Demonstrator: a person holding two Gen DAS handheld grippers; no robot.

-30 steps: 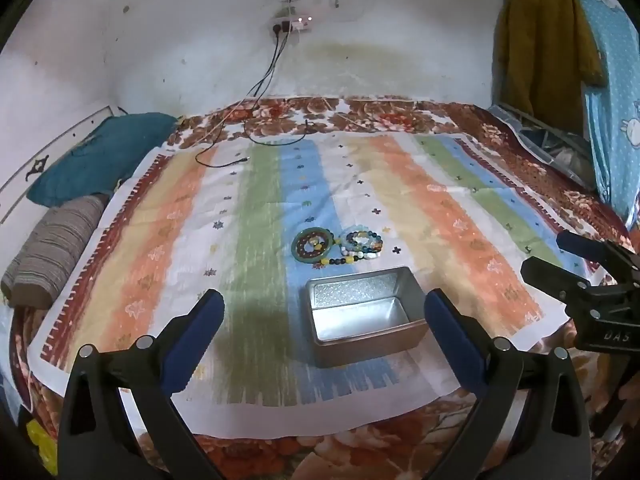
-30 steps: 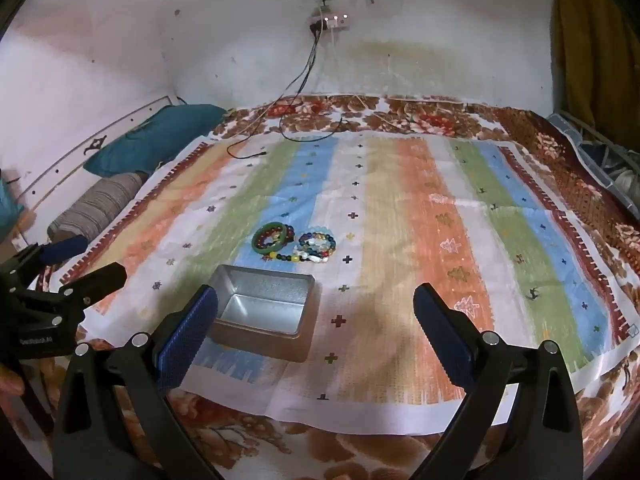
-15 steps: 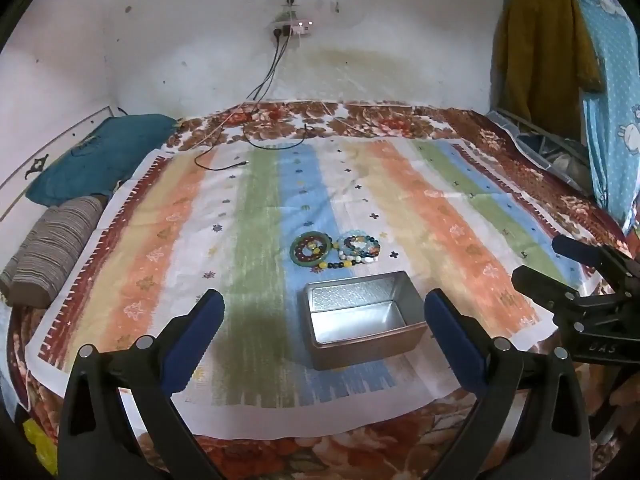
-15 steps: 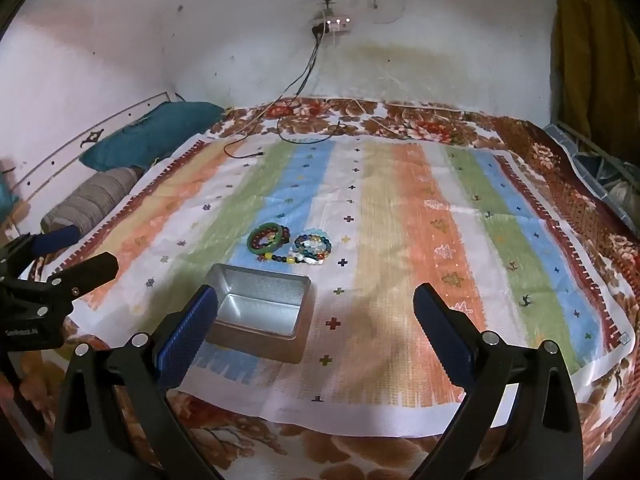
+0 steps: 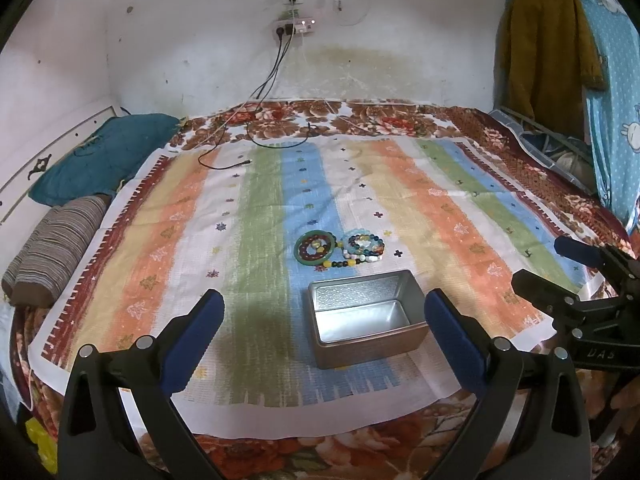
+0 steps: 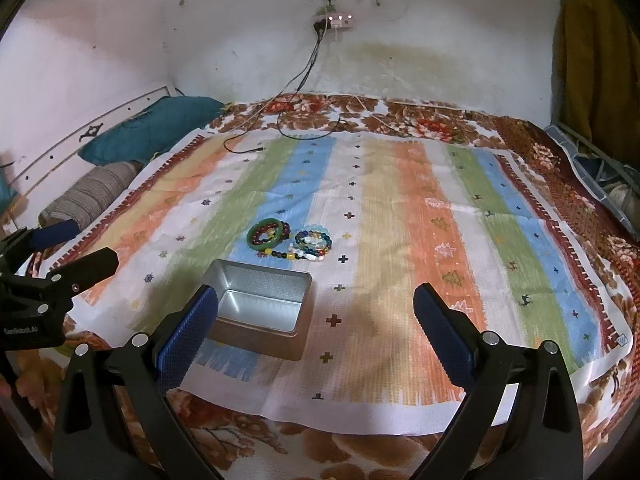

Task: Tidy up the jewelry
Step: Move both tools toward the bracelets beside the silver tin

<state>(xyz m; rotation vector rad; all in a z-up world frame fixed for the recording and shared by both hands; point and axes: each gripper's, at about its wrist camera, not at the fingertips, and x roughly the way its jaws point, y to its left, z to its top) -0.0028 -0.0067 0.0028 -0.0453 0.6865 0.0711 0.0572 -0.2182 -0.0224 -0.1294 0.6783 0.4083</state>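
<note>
Both views have pulled back a touch since a second ago, so we see more bed and wall. Our left tongs [image 5: 324, 316] and right tongs [image 6: 316, 308] hang released, holding nothing. We haven't started: the bracelets [image 5: 340, 247] lie heaped on the striped cloth [image 5: 440, 208], just beyond the empty tin [image 5: 366, 316]. Next, we reach over the tin and pinch one bracelet.
</note>
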